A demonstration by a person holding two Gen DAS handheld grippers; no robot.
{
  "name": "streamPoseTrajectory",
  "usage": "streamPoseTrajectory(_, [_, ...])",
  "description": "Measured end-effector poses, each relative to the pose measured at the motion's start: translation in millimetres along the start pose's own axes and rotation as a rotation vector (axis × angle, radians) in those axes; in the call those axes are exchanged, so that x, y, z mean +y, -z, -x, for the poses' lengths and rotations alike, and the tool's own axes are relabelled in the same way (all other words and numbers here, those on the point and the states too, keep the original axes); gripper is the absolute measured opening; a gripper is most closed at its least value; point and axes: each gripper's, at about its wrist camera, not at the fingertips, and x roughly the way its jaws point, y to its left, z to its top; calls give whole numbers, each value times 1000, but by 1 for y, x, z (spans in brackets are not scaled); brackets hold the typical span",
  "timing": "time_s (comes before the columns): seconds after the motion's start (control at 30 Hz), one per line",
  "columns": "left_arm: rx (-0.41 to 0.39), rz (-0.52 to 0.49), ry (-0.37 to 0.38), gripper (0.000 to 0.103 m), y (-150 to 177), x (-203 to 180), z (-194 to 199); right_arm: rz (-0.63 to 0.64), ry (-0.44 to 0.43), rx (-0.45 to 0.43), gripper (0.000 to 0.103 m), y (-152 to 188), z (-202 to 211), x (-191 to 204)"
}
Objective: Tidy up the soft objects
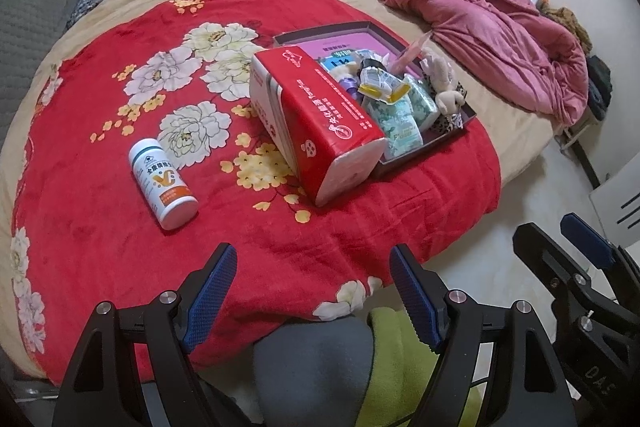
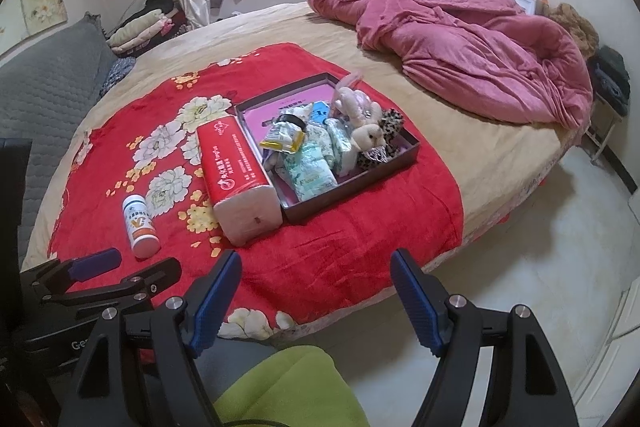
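A dark shallow box (image 1: 466, 121) (image 2: 412, 147) lies on a red flowered blanket (image 1: 100, 211) (image 2: 352, 223) on the bed. It holds tissue packs (image 1: 404, 127) (image 2: 310, 173), a small cream plush toy (image 1: 442, 83) (image 2: 366, 135), a leopard-print piece (image 2: 390, 121) and other small items. A red tissue pack (image 1: 316, 119) (image 2: 236, 171) leans along its left side. A white pill bottle (image 1: 164, 185) (image 2: 138, 225) lies further left. My left gripper (image 1: 312, 291) (image 2: 94, 267) is open and empty at the blanket's near edge. My right gripper (image 2: 316, 293) (image 1: 576, 239) is open too, holding nothing.
A crumpled pink quilt (image 1: 480, 15) (image 2: 460, 39) covers the bed's far right. A grey cushion (image 2: 44, 87) and folded clothes (image 2: 140, 27) lie at the left. Pale floor (image 2: 540, 267) runs on the right. Grey and green cloth (image 1: 340, 367) shows below the grippers.
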Motion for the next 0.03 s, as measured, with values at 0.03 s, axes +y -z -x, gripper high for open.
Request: streamPoseTrajectory(0.03, [-3,12,18,80,0,6,0,15,-1,-4,76,-2,-1,4])
